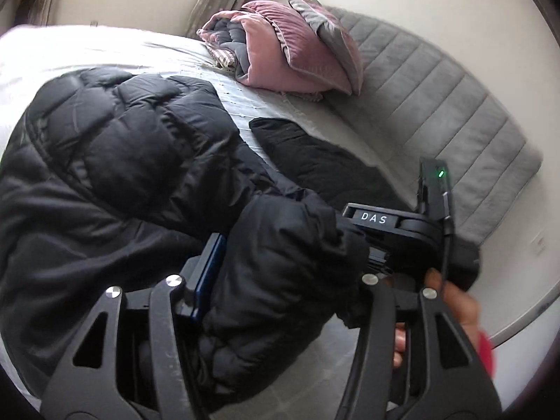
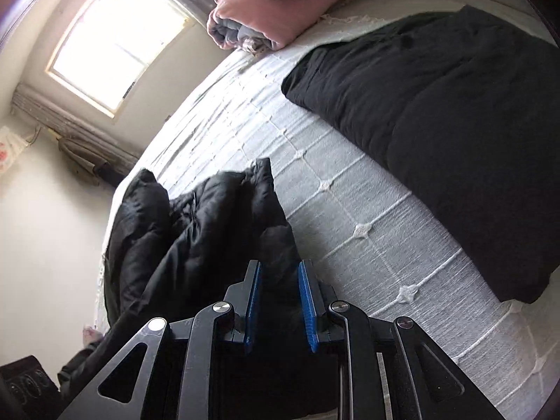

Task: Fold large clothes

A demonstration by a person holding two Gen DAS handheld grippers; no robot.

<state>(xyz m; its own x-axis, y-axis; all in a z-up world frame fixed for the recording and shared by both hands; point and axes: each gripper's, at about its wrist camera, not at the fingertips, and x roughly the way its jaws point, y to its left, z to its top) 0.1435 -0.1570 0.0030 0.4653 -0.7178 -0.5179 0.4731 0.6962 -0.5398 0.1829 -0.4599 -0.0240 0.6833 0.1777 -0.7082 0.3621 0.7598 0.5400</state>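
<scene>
A black puffer jacket lies on the bed's pale quilted cover. My left gripper is closed around a thick fold of the jacket; only its left blue pad shows, the other is buried in fabric. The right gripper's body, marked DAS, sits at the jacket's right edge, held by a hand. In the right wrist view my right gripper has jacket fabric between its blue pads, which stand a little apart.
A flat black garment lies on the cover to the right. A rolled pink blanket and a pillow sit by the grey padded headboard. A window is behind the bed.
</scene>
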